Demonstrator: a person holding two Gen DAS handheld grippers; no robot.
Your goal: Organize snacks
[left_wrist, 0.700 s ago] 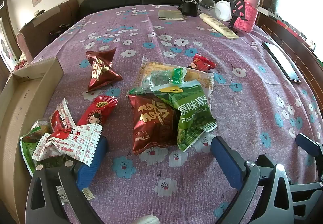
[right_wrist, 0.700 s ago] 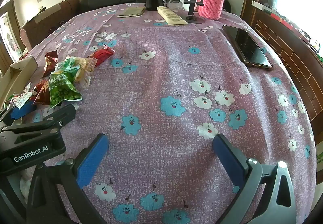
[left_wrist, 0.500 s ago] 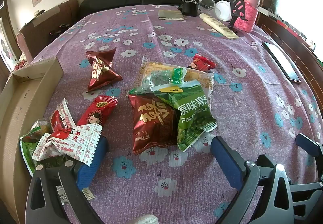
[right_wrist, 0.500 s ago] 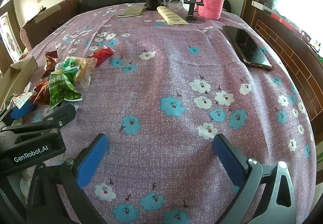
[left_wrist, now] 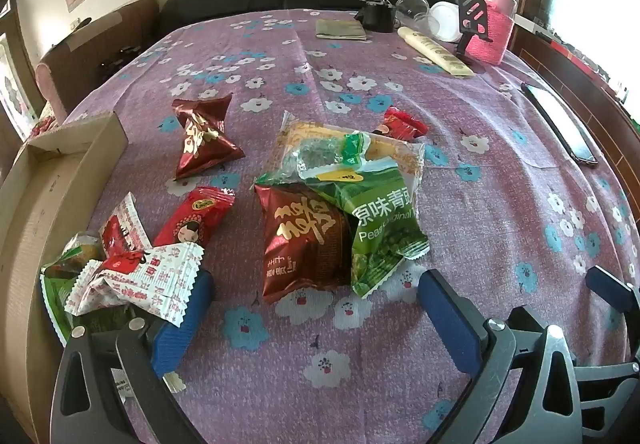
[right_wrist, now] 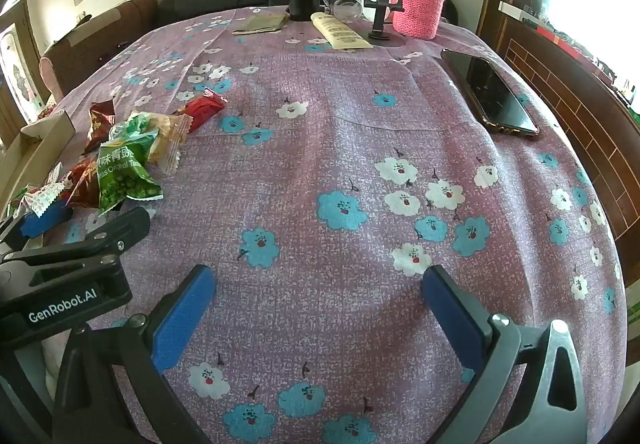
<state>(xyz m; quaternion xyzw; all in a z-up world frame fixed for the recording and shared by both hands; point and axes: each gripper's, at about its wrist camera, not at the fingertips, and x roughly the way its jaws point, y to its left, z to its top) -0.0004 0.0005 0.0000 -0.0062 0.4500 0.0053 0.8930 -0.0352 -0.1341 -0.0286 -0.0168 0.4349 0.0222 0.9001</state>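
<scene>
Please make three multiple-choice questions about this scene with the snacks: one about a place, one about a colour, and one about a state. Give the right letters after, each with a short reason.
1. Where does the cardboard box stand relative to the snack pile?
A. on the left edge of the table
B. at the far end by the bottle
C. on top of the phone

2. What colour is the knitted sleeve on the bottle?
A. blue
B. pink
C. green

3. How does the right gripper stand?
A. shut on a snack
B. shut and empty
C. open, nothing between its fingers

Answers:
1 A: the box lies left of the green pea packet and the other snacks.
2 B: the sleeve is plainly pink.
3 C: its blue fingers stand wide apart over bare tablecloth.
</scene>
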